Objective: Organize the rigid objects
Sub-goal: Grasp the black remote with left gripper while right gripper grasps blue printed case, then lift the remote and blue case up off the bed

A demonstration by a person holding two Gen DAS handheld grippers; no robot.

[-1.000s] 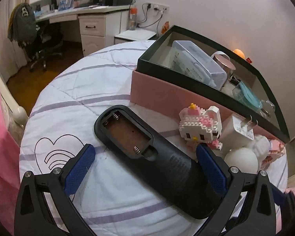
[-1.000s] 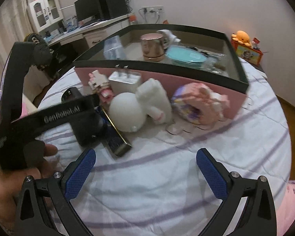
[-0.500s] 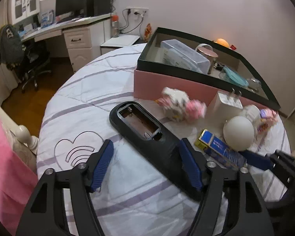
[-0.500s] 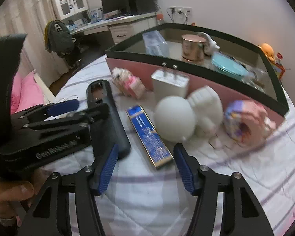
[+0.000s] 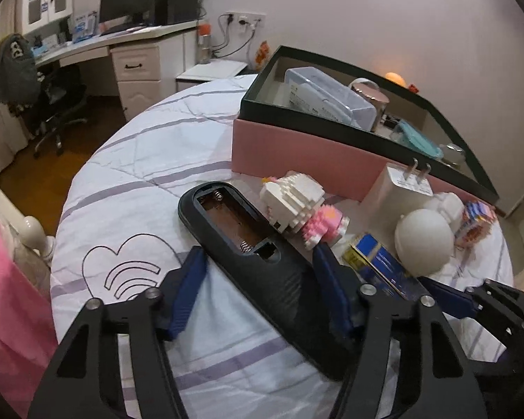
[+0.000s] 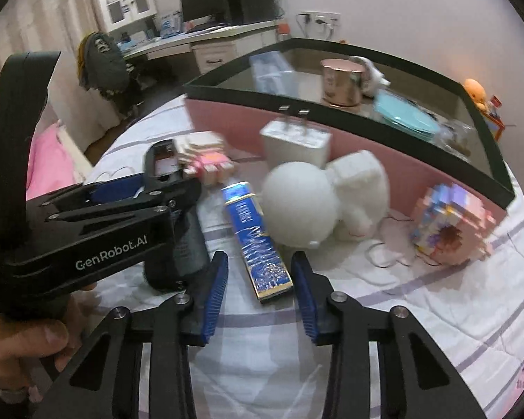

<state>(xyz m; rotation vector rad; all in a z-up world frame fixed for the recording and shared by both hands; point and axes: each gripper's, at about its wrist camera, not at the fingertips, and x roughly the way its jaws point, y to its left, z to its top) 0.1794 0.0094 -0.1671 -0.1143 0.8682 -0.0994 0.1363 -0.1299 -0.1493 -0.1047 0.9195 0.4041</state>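
Note:
A black remote (image 5: 255, 262) with its battery bay uncovered lies on the bed between the pads of my left gripper (image 5: 260, 288), which has narrowed around it; the right pad touches it, a small gap shows on the left. It also shows in the right wrist view (image 6: 178, 216). My right gripper (image 6: 258, 291) is partly open around the near end of a blue and gold box (image 6: 256, 241), apart from it. The blue box also shows in the left wrist view (image 5: 377, 262).
A pink box with a dark rim (image 5: 332, 146) holds a clear case, a copper tin and a teal lid. In front lie a brick cat figure (image 5: 297, 206), a white charger (image 5: 401, 188), a white round toy (image 6: 304, 202) and a pink brick house (image 6: 450, 227).
Both grippers have narrowed: the left around the black remote, the right around the blue box. The brick cat figure has tipped over onto its side.

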